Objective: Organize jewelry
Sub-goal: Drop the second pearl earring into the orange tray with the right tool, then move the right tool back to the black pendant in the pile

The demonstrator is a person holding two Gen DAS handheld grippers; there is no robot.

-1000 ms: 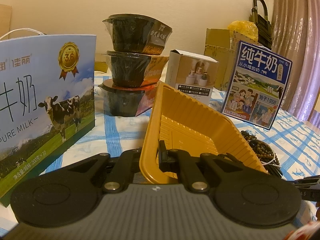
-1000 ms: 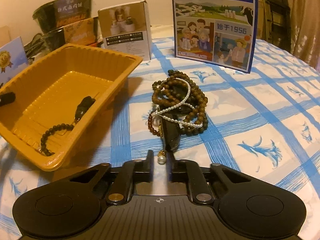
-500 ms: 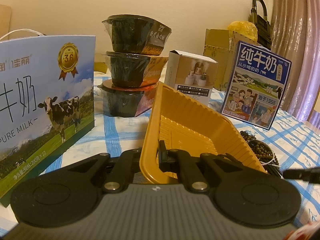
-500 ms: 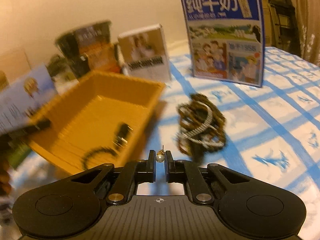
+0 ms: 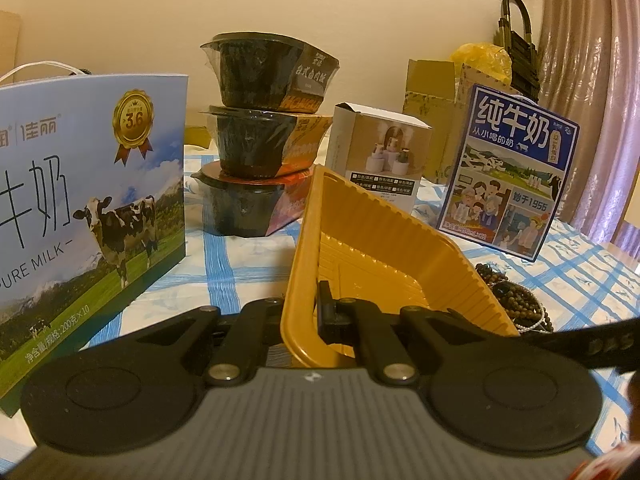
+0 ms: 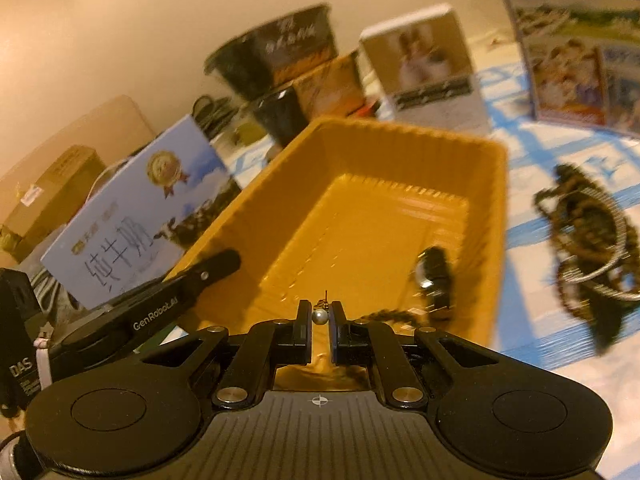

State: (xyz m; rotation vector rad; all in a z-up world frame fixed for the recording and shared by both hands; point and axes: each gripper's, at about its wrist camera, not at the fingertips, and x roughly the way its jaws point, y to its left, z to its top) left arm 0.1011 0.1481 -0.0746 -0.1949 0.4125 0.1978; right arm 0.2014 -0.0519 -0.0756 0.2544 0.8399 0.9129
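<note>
- Now a small pearl earring (image 6: 320, 315) is pinched between the two fingers of the right gripper (image 6: 320, 322), and it is held over the near end of the yellow tray (image 6: 404, 148).
- The tray's near wall (image 5: 298, 288) is clamped by the left gripper (image 5: 304, 312), one finger outside and one inside.
- A black watch (image 6: 434, 276) and a dark bead bracelet (image 6: 384, 315) are seen lying inside the tray.
- A pile of bead necklaces (image 6: 588, 224) is left on the blue checked cloth (image 6: 532, 312), just beside the tray.
</note>
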